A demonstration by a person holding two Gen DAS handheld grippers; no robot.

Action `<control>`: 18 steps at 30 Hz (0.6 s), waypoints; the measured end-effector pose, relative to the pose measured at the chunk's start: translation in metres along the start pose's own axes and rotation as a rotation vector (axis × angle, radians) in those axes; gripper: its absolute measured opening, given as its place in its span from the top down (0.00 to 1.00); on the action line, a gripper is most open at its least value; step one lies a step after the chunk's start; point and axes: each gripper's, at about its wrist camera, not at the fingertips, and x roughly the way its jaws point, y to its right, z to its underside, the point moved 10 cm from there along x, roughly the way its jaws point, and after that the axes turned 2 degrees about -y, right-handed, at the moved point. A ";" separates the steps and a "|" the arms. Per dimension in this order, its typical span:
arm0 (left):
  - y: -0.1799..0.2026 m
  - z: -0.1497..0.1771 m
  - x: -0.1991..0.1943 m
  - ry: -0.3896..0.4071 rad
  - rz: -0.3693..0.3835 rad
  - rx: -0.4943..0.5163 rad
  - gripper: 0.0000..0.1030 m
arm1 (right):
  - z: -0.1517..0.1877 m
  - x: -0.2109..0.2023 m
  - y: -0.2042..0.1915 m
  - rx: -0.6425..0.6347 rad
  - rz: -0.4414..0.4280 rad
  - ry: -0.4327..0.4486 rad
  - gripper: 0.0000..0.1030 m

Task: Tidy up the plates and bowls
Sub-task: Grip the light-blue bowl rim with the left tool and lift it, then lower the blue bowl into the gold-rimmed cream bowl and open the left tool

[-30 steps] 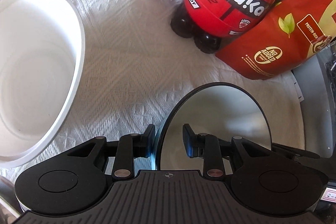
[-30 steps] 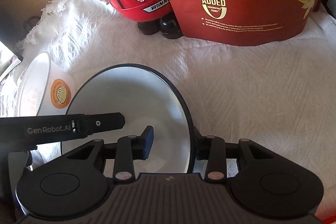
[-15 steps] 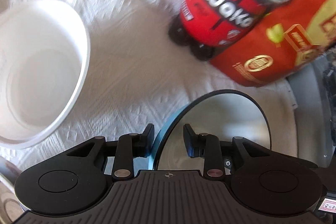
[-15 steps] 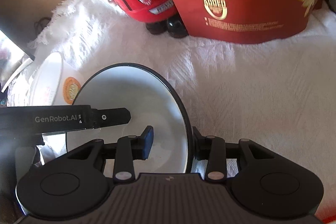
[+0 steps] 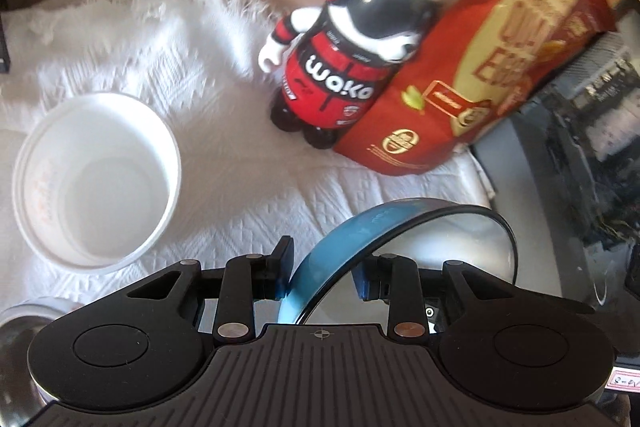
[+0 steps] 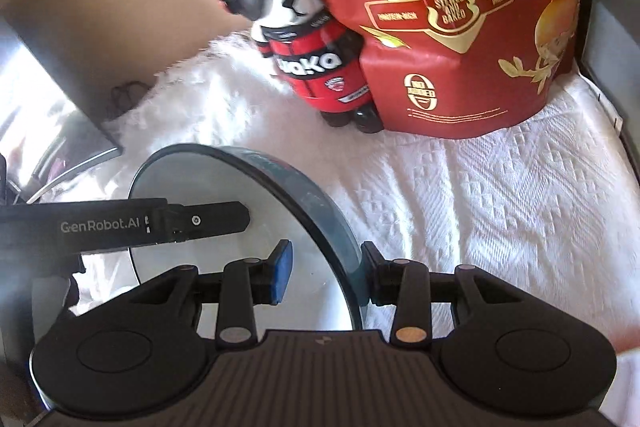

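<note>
Risk at the nearest point: the round blue-rimmed bowl with the pale glossy inside (image 5: 440, 247) is carried off the cloth between both grippers, each straddling one side of its thin rim. The left gripper (image 5: 322, 273) has one pad against the blue outer wall while the inner pad appears to stand slightly off the surface; the right gripper (image 6: 326, 273) looks much the same, with a visible gap on its inner side. Neither reads as a firm clamp, and true pinch contact cannot be confirmed. In my judgement the glazed wall could slide through the pads if either hand tilts or the two drift apart, dropping the bowl.

Bowl condition: tilted, apparently empty, dark edge line intact, no chips visible.

Further out to the left, a round white plastic tub (image 5: 96, 179) sits upright on the white textured cloth (image 5: 248, 179), mouth open, apparently empty. If it is the destination, a misjudged descent could catch its light rim and tip it.

Farthest back, a red-and-black panda figurine (image 5: 340, 67) leans against a red foil egg-snack pouch (image 6: 460, 27); a wide swing could topple both.
</note>
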 end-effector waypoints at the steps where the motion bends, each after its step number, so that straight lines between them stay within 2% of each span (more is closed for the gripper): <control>1: 0.001 0.003 -0.004 -0.001 0.001 0.009 0.68 | 0.003 -0.005 -0.003 -0.005 -0.003 0.000 0.63; 5: 0.007 0.021 -0.016 -0.014 0.016 0.039 0.68 | 0.015 -0.023 -0.011 -0.017 -0.006 0.002 0.63; 10: 0.004 0.063 -0.019 -0.080 0.034 0.033 0.68 | 0.042 -0.043 -0.019 -0.076 0.013 0.005 0.63; 14: 0.007 0.101 -0.012 -0.139 0.036 0.061 0.68 | 0.076 -0.044 -0.011 -0.053 0.019 -0.066 0.63; 18: 0.005 0.125 0.006 -0.201 0.042 0.054 0.68 | 0.104 -0.035 0.005 0.005 0.026 -0.139 0.63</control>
